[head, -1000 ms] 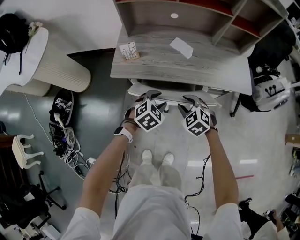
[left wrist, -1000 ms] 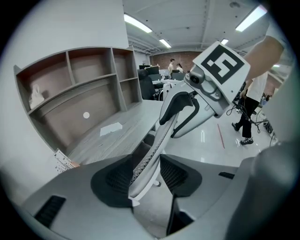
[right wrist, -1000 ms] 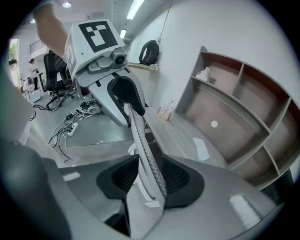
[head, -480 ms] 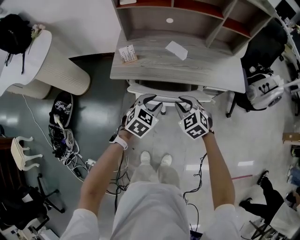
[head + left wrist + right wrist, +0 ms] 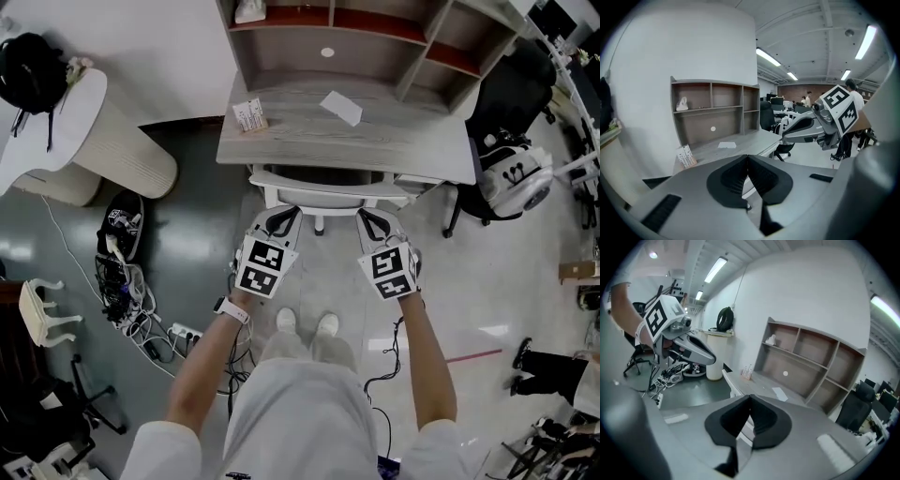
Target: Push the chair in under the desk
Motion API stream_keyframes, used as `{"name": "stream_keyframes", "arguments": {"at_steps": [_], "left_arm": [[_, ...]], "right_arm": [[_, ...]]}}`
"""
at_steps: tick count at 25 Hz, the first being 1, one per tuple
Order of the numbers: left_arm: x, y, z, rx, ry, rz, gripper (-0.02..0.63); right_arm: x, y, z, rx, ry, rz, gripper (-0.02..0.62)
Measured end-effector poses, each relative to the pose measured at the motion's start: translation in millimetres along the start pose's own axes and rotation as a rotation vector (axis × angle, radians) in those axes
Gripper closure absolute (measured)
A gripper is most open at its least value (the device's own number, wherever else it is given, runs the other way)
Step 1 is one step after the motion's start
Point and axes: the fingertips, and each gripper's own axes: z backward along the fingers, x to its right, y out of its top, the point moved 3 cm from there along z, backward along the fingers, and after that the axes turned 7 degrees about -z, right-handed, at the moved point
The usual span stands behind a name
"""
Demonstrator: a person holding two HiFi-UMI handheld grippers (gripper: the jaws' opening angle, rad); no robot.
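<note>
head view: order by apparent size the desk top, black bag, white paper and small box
1. desk top
2. black bag
3. white paper and small box: look about alike, so not ranked

The chair (image 5: 319,195) sits under the desk's (image 5: 412,150) near edge. The left gripper (image 5: 283,216) and right gripper (image 5: 373,217) hang just beside its back. A paper (image 5: 341,108) lies mid-desk.

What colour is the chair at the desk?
White. The chair shows best in the head view, at the front edge of the grey wooden desk.
</note>
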Motion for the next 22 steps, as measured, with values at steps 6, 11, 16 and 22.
{"name": "stream_keyframes", "arguments": {"at_steps": [6,11,16,22], "left_arm": [[16,10,35,0.066,0.029,0.065,0.6],[30,20,68,0.12,0.045,0.129,0.6],[45,17,99,0.132,0.026,0.179,0.6],[58,27,139,0.198,0.053,0.175,0.6]], "right_arm": [[-1,17,52,0.091,-0.114,-0.088,0.584],[-9,24,91,0.156,-0.144,-0.183,0.584],[-19,31,124,0.195,-0.157,-0.191,0.584],[-28,42,160,0.255,-0.178,-0.215,0.584]]}}
